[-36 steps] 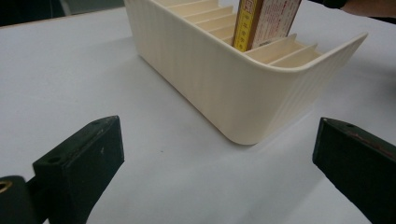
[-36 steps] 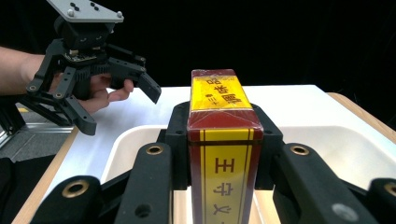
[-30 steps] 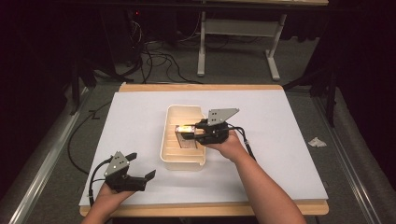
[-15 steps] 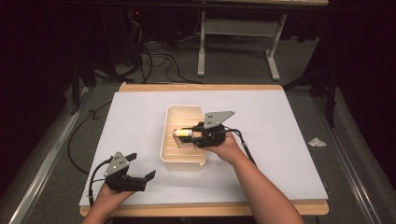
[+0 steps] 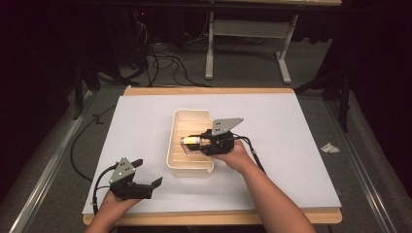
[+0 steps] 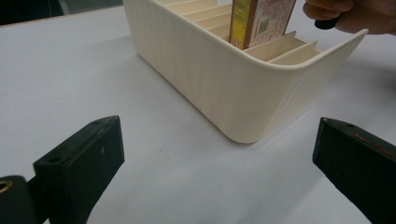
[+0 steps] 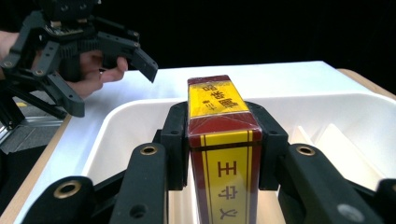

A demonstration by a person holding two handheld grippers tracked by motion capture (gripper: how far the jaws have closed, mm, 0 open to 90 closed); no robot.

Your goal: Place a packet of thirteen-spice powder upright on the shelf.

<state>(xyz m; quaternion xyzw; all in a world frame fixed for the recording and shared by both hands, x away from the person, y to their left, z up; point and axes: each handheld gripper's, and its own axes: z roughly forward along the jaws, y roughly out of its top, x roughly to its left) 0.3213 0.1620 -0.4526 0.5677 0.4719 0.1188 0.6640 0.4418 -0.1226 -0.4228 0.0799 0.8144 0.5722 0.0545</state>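
At the counter's near edge the left tool (image 5: 145, 185) is held spread wide and empty. Slat dividers inside the cream bin (image 6: 243, 88) are revealed by the left gripper view. A red-and-yellow carton (image 7: 223, 144), printed with characters, is seen clamped between the jaws of the right tool (image 5: 193, 141) above the bin (image 5: 190, 165), mid-counter (image 5: 291, 121).

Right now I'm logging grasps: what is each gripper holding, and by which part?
The right gripper clamps a red and yellow box by its two long sides, over the cream slotted bin. The left gripper is open, holding nothing.
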